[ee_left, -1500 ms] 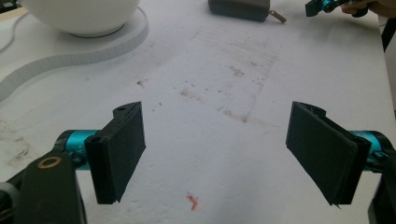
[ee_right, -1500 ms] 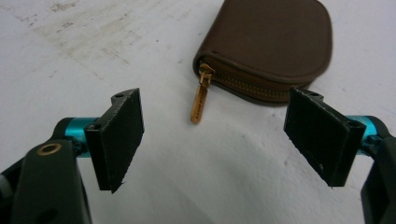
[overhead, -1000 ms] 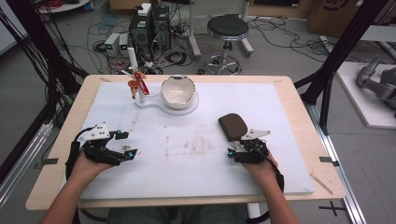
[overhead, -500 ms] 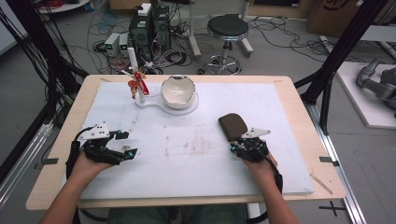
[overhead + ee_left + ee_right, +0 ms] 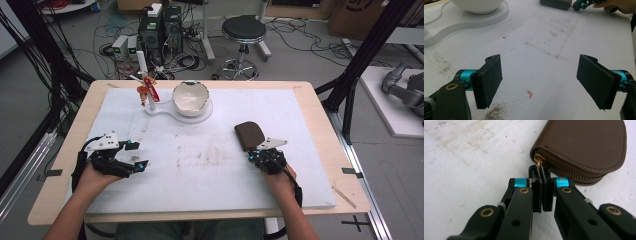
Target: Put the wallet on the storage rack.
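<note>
From the high view, the brown leather zip pouch with a rounded end (image 5: 248,134) lies on the white foam board (image 5: 215,165) that covers the wooden counter (image 5: 320,107), well to the right of the white ceramic bowl on its white shaped stand (image 5: 190,98). The right hand-held gripper (image 5: 255,153) sits just beside the pouch's near edge, touching it at the corner. The left hand-held gripper (image 5: 136,155) rests well apart from the pouch, on the far side of the board from it, with nothing near its tips.

In the left gripper view, the left hand-held gripper (image 5: 539,80) has its jaws spread wide over bare, scuffed board, with a small orange scrap (image 5: 530,94) between them; it holds nothing. The pouch (image 5: 555,3) shows far off at the top edge.

In the right gripper view, the right hand-held gripper (image 5: 541,173) has its jaws pressed together on the small brass zip pull (image 5: 538,160) at the pouch's (image 5: 584,142) near corner. The zip teeth run closed along the pouch's curved edge away from the pull.

I judge the step in hand to be the start of unzipping: the pull is pinched, the zip not yet run. The next move likely calls for drawing the pull along the curve of the pouch's edge, following the teeth. The pouch lies loose, so the free left hand-held gripper may need to come across and steady it.
</note>
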`<action>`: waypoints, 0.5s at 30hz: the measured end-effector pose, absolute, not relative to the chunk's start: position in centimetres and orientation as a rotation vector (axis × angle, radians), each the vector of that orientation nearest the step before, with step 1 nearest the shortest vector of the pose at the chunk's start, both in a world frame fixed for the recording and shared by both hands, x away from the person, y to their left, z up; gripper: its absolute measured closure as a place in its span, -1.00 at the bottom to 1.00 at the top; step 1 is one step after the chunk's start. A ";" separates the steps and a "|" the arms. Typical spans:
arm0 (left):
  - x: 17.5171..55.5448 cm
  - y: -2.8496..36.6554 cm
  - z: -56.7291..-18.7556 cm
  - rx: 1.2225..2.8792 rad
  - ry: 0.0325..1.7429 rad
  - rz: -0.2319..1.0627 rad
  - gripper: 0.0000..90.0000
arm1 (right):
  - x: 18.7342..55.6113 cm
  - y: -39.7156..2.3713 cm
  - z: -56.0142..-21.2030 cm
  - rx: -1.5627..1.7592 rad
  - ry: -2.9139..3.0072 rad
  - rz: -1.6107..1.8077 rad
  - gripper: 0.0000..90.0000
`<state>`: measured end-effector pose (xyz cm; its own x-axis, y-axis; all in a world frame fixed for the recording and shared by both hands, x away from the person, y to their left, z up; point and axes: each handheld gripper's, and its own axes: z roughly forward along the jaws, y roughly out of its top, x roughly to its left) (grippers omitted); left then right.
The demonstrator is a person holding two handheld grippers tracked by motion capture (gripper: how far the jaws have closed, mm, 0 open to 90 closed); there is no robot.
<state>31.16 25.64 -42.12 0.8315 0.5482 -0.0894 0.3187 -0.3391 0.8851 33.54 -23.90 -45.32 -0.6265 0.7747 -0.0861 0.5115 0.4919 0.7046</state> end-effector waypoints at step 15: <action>31.2 25.9 -42.1 1.947 0.653 0.280 -0.55 | 33.3 -25.5 -43.8 1.109 2.286 1.191 1.00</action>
